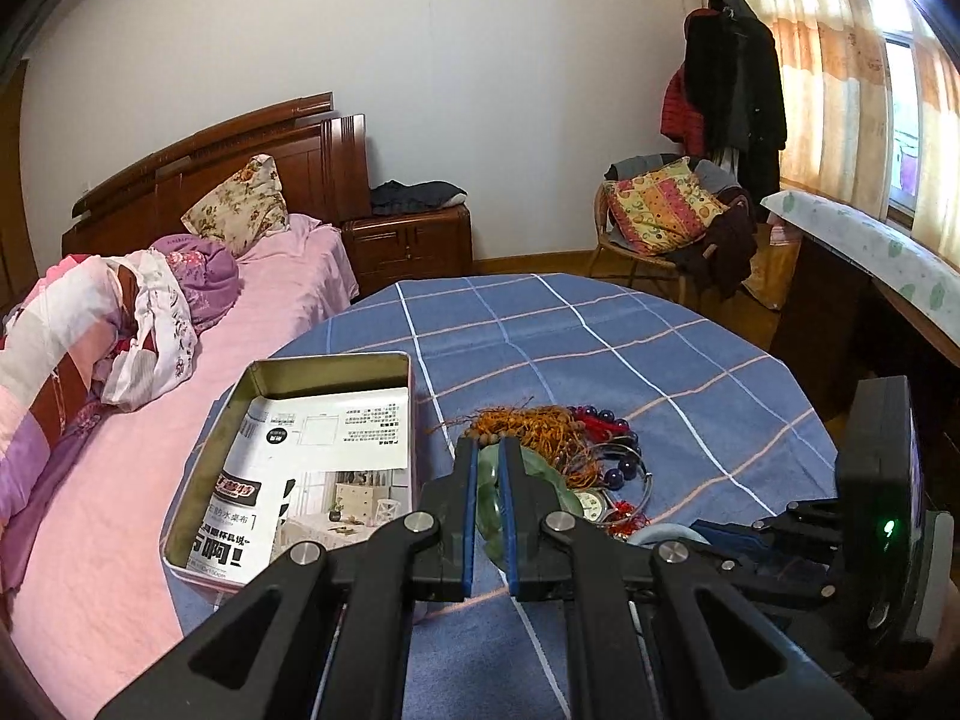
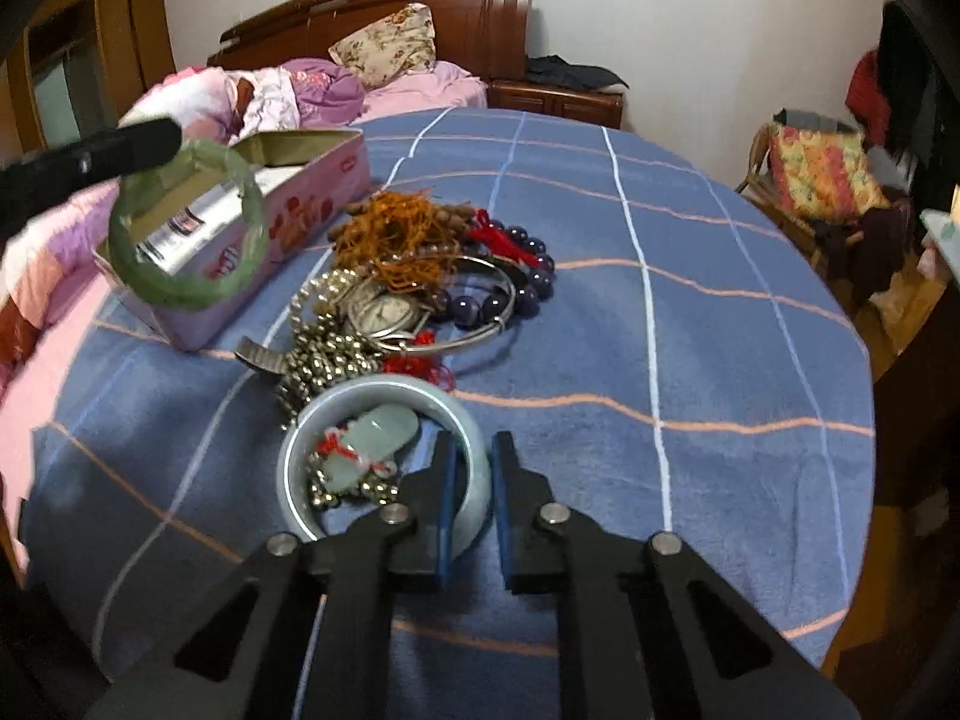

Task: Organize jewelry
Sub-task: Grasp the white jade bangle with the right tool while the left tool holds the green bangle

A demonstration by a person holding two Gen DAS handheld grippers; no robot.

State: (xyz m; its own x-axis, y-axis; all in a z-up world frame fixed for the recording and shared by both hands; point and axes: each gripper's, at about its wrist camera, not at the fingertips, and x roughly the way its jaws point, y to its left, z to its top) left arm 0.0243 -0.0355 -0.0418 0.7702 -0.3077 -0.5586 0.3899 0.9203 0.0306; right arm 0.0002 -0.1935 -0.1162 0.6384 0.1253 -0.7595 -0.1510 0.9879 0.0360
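Your right gripper [image 2: 471,450] is clenched on the pale blue bangle [image 2: 384,396]: one finger sits inside the ring, the other outside, pinching the near right part of its rim against the blue checked cloth [image 2: 690,330]. Inside that ring lie a pale jade pendant [image 2: 375,438] with red cord and some metal beads.

Just beyond the bangle, ahead and slightly left of your right fingertips, is the jewelry heap: a silver bead chain [image 2: 324,354], a wristwatch [image 2: 384,312], a thin silver bangle [image 2: 474,324], dark purple beads [image 2: 522,282] and a tangle of orange cord with wooden beads [image 2: 390,240].

Your left gripper [image 1: 487,450] is closed tight on the green jade bangle [image 1: 489,516], its rim between the blue pads; from the right wrist view the ring [image 2: 186,222] hangs up off the cloth, far left, in front of the tin.

The open pink tin [image 1: 204,480] stands to the left of your left gripper, paper leaflets lying flat inside. Beyond the table are the pink bed [image 1: 288,276] and a cluttered wicker chair [image 1: 660,222].
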